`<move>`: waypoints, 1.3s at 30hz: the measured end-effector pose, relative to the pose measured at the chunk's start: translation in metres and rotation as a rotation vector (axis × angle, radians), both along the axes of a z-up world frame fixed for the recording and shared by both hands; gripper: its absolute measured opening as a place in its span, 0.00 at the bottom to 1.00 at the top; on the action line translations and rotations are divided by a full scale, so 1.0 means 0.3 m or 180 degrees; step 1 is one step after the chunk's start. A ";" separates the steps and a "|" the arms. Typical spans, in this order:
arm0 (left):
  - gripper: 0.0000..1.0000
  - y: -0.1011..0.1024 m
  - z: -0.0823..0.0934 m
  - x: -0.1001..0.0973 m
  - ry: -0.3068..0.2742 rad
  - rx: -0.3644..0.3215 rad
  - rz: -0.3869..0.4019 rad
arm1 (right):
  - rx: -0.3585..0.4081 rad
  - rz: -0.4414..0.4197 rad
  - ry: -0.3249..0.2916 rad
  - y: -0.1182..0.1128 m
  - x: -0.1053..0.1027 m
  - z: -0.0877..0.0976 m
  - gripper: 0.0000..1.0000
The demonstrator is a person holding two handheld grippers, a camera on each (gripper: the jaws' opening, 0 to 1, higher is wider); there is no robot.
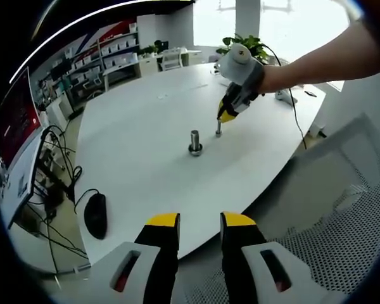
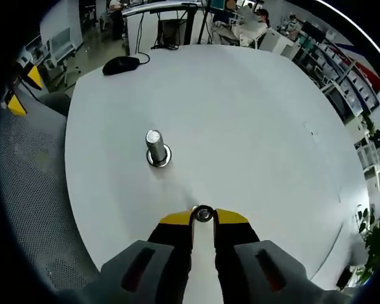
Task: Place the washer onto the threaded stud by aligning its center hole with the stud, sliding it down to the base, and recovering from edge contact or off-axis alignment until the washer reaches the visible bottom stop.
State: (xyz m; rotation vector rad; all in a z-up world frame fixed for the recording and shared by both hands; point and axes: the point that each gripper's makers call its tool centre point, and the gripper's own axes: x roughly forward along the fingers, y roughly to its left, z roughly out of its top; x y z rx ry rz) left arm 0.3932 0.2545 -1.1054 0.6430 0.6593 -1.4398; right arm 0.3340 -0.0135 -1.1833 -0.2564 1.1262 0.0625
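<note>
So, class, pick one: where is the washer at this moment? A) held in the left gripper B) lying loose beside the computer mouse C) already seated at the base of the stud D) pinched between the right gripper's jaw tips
D: in the right gripper view the washer sits clamped between the right gripper jaw tips, apart from the upright stud.

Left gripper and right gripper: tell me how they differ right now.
The left gripper has its fingers apart with nothing between them; the right gripper has its fingers closed on a small washer. The left gripper hangs back past the table edge, far from the stud; the right gripper is over the table, close to the stud. Both have yellow-tipped black fingers.
</note>
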 end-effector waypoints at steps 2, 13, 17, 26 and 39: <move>0.23 0.005 0.003 -0.004 -0.0015 0.0011 -0.0011 | 0.0022 -0.0011 0.0025 -0.001 0.000 -0.006 0.14; 0.23 0.006 -0.001 -0.002 0.0014 0.0027 0.0014 | 0.0129 -0.0038 0.0219 -0.007 0.003 -0.107 0.14; 0.23 0.006 -0.006 -0.001 0.0014 0.0045 0.0010 | 0.0169 -0.0064 0.0274 0.005 0.005 -0.123 0.14; 0.23 0.008 -0.014 0.001 0.0030 0.0081 0.0022 | 0.0259 -0.0100 0.0325 0.010 -0.005 -0.148 0.16; 0.23 0.003 -0.003 -0.011 0.0072 0.0027 -0.0016 | 0.0214 -0.0274 0.0066 0.020 -0.082 -0.029 0.22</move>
